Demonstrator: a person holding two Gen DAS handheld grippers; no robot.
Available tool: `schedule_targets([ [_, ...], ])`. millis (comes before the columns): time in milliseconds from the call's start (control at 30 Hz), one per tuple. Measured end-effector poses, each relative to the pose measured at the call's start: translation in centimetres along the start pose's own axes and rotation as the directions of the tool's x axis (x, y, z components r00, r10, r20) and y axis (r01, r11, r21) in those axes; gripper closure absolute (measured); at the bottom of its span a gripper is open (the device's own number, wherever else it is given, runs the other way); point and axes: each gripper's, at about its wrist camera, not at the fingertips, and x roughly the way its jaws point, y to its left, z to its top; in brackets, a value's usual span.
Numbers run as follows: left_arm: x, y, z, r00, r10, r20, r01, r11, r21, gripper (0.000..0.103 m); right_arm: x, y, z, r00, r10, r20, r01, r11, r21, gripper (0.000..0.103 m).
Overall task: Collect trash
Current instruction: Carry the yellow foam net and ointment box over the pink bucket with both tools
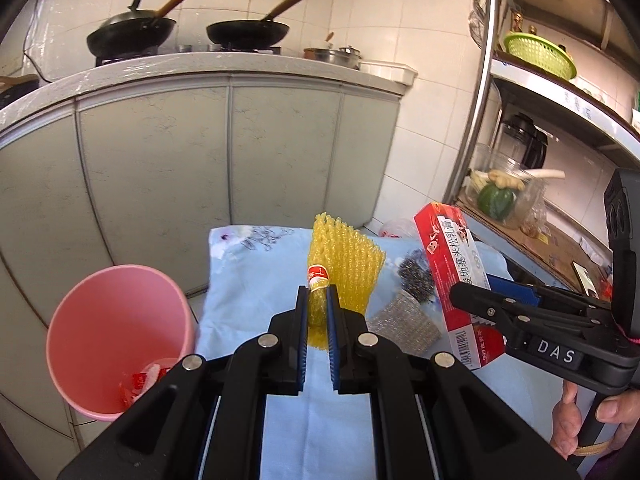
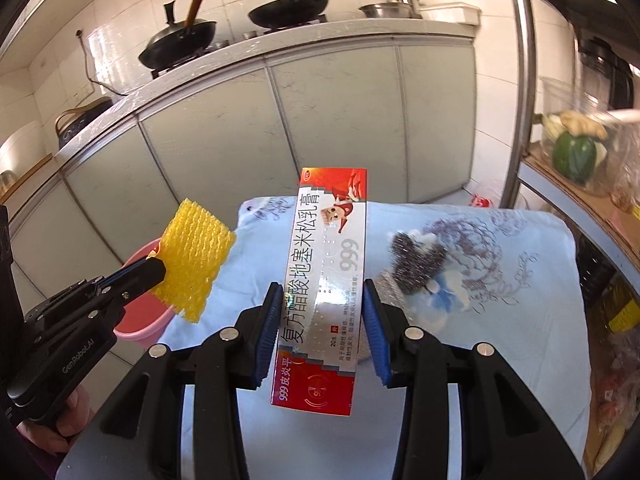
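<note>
Trash items, two in hand. Item one: yellow foam fruit net (image 1: pixel 344 264) with a small red-and-white label, pinched at its narrow end by the left gripper (image 1: pixel 318 320), whose blue pads are nearly closed on it; the net is held off the cloth. Item two: red-and-white ointment carton (image 2: pixel 324 284) printed with Chinese characters and "999", clamped across its width by the right gripper (image 2: pixel 320 316), jaws partly open to the carton's width, carton lifted above the cloth. Receptacle: pink bin (image 1: pixel 116 340) on the floor just left of the table, with red-and-white scraps at its bottom. Surface: pale blue floral cloth (image 2: pixel 500 280). Remaining on cloth: steel wool scrubber (image 2: pixel 416 260) and a silver scouring pad (image 1: pixel 404 324) beside it. Background: grey kitchen cabinets (image 1: pixel 200 152), two woks (image 1: pixel 248 32) on the stove.
</note>
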Motion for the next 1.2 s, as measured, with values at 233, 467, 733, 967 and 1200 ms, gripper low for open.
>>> schedule_targets([
  [233,-1.3,3.6,0.3,0.997,0.072,0.031,-0.07,0.996,-0.062,0.095,1.6,3.8,1.3,0.998,0.055,-0.001,-0.055,0.996,-0.066,0.062],
  [467,-2.0,7.2,0.6,0.988,0.146,0.049,-0.14,0.984,-0.115,0.095,3.6,8.0,2.3,0.995,0.101,-0.016,-0.102,0.985,-0.137,0.062],
  [733,-2.6,11.4,0.6,0.969,0.245,0.042,-0.233,0.954,-0.19,0.095,5.8,11.8,3.2,0.986,0.159,-0.05,-0.165,0.969,-0.186,0.062],
  [967,-2.5,14.6,0.0,0.949,0.315,0.019,-0.301,0.922,-0.243,0.095,7.9,14.6,3.5,0.975,0.202,-0.091,-0.218,0.951,-0.219,0.062],
  [1200,-1.4,16.9,-1.0,0.931,0.363,-0.016,-0.355,0.899,-0.256,0.095,10.1,17.3,3.5,0.96,0.249,-0.126,-0.273,0.934,-0.232,0.062],
])
